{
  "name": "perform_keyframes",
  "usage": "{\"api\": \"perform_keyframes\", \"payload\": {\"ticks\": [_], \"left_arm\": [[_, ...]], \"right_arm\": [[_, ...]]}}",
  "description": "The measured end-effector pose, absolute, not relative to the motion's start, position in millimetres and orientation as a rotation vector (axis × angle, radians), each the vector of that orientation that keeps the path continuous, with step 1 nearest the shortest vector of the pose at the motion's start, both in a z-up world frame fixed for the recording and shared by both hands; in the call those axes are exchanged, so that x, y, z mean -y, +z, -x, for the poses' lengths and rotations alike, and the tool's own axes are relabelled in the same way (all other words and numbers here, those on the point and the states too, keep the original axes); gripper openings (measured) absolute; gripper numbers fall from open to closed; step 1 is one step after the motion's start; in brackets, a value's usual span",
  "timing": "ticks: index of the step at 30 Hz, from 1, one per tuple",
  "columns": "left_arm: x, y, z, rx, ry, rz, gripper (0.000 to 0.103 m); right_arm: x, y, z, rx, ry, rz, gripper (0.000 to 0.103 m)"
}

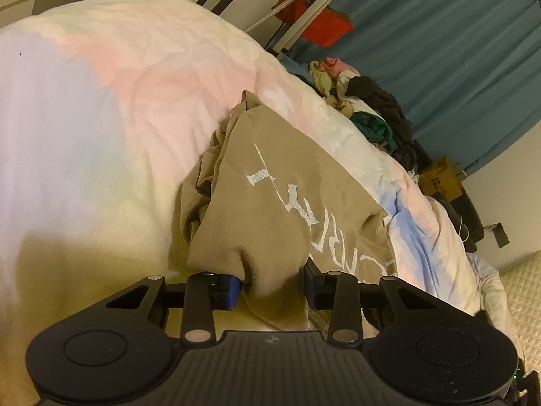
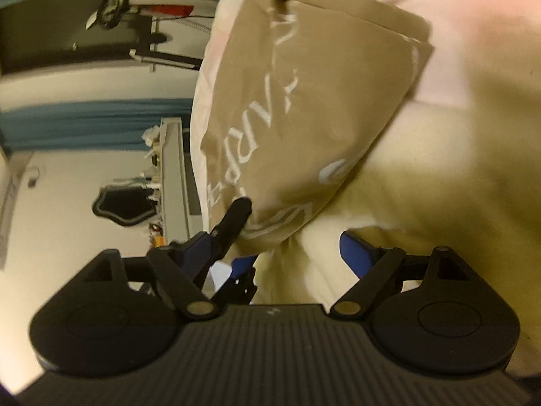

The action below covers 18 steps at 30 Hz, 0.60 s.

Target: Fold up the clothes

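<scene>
left gripper [image 1: 272,286]: my blue pads sit either side of a bunched edge of the tan shirt [image 1: 270,196] — fabric fills the gap, but whether I'm actually squeezing it, can't tell.
right gripper [image 2: 297,253]: jaws spread wide, nothing between them. The tan shirt's lower corner hangs just past my fingertips, and I can see my other gripper's dark finger [image 2: 233,220] poking in at that corner.
tan shirt: partly folded, white lettering up, lying on the bedspread [image 1: 101,118] with crumpled layers along its left side in the left view.
bedspread: pastel, pink and blue patches fading to yellowish near me, wrinkled.
clothes pile [image 1: 365,108]: further back on the bed — dark, teal, pink and pale green pieces heaped together.
way back: blue curtain [image 1: 456,50] and something red [image 1: 324,23] hanging on a frame.
</scene>
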<state>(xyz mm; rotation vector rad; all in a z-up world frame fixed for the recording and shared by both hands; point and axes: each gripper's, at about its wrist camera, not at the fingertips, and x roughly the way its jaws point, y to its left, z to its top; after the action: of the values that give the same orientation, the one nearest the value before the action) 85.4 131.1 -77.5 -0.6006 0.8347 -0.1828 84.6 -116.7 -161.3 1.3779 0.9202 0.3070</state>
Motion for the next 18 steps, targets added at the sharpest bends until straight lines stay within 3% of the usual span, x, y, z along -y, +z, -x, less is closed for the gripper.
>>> {"api": "perform_keyframes", "payload": {"ticks": [10, 18], "left_arm": [[-134, -76, -84, -0.827, -0.202, 0.599, 0.035], [-136, -76, -85, -0.833, -0.208, 0.618, 0.035]], "right_arm": [[115, -168, -94, -0.842, 0.298, -1.455, 0.084], [135, -175, -83, -0.792, 0.143, -1.504, 0.059]]}}
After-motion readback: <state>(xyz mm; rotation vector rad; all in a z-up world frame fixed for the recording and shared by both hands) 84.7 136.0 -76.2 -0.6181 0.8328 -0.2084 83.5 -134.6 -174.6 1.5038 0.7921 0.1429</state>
